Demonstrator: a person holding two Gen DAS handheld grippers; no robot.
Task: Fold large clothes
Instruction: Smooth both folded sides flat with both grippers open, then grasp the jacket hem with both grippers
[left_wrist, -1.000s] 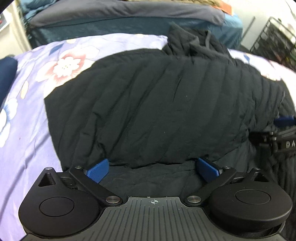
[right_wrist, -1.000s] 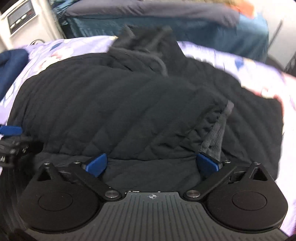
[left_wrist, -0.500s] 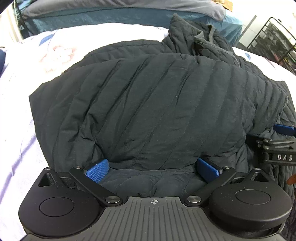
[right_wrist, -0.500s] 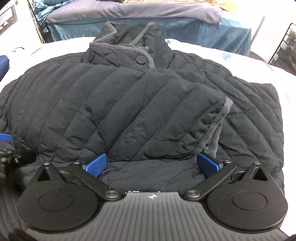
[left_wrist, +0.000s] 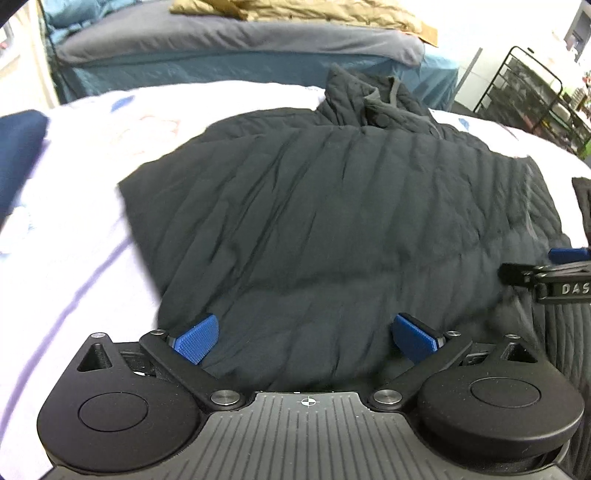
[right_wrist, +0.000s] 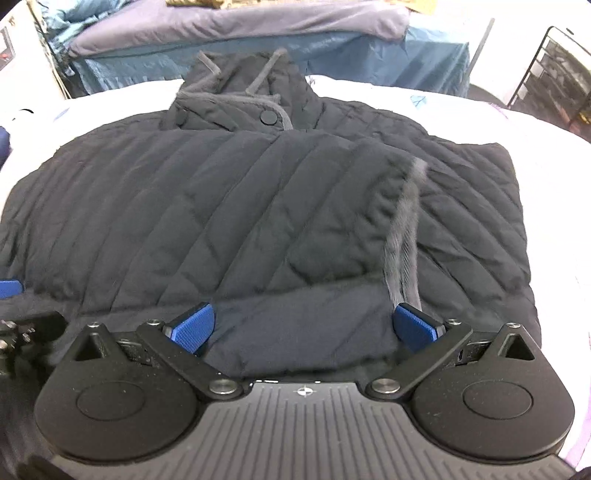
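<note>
A black quilted jacket (left_wrist: 332, 221) lies spread on a bed with a pale floral sheet (left_wrist: 92, 240), its collar (right_wrist: 251, 99) at the far end. One sleeve is folded across the body, and its grey-lined cuff edge (right_wrist: 402, 236) shows on the right. My left gripper (left_wrist: 306, 339) is open over the near hem, the blue pads wide apart with fabric lying between them. My right gripper (right_wrist: 303, 328) is open the same way over the hem by the cuff. Each gripper shows at the edge of the other's view: the right gripper (left_wrist: 554, 273) and the left gripper (right_wrist: 14, 317).
Beyond the bed stands a second bed with a grey blanket (left_wrist: 240, 40) and a tan quilt (left_wrist: 295, 11). A black wire rack (left_wrist: 528, 99) is at the far right. A navy garment (left_wrist: 18, 155) lies on the sheet at the left.
Both views have tipped up and drawn back a little from the jacket. The folded layer in front of the fingers now lies flatter. Both grippers stay open.
</note>
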